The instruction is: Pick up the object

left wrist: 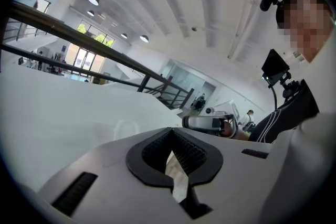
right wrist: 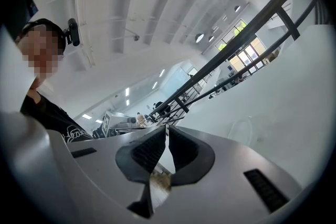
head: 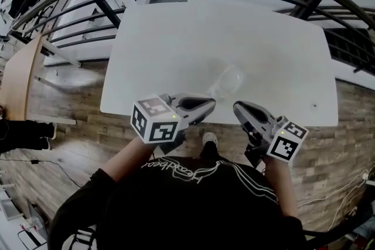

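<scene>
My left hand-held gripper (head: 206, 106) hangs over the near edge of the tabletop (head: 176, 50), its jaws closed tip to tip with nothing between them. Just past it, between my two grippers, the clear glass (head: 226, 81) sits on the tabletop near that edge, touched by neither. My right hand-held gripper (head: 239, 107) is likewise closed to a thin slit and empty.
</scene>
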A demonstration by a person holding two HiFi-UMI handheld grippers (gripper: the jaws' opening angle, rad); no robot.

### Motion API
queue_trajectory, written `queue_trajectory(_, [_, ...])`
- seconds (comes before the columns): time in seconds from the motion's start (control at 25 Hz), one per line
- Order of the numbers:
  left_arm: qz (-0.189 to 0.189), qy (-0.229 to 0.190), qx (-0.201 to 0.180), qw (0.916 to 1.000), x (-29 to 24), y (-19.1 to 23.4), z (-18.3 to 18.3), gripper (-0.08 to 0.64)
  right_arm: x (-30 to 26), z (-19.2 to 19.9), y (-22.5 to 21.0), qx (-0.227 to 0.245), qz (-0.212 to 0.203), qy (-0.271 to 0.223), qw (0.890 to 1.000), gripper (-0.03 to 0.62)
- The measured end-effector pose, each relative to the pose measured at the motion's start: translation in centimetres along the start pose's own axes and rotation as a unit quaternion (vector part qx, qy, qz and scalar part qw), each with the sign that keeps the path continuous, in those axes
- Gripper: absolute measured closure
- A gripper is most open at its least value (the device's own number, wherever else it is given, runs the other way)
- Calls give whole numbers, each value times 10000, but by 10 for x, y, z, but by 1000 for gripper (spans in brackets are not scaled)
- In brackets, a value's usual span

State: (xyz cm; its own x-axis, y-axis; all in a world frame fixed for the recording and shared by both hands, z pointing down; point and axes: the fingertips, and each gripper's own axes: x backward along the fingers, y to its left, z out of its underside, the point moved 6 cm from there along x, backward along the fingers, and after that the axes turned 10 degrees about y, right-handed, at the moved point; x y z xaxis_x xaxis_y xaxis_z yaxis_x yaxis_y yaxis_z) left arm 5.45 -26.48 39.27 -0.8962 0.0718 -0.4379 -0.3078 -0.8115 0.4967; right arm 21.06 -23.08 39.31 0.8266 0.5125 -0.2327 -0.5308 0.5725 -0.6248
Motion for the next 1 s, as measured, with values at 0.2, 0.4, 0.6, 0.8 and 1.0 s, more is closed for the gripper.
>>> queue_trajectory(0.2, [-10, -40, 68, 10000, -4, 23, 0, 552, -16, -6, -18, -52, -28, 35, 10000, 568])
queue_trajectory(0.4, [-24, -30, 232, 9997, 0, 44, 1, 552, -34, -5, -35, -108, 87, 191, 9997, 568])
queue_trajectory(0.6, [-64, 5, 387, 9992, -12, 60, 2, 552, -39, 4, -68, -399, 130, 278, 9987, 568])
queue_trajectory(0.8, [-103, 52, 507, 9986, -18, 71, 6, 552, -42, 14, -97, -591, 376, 300, 9971, 568])
queue_trajectory(1.0, [-117, 71, 632, 9979, -20, 90, 6, 553, -54, 18, -123, -747, 757, 397, 9935, 566])
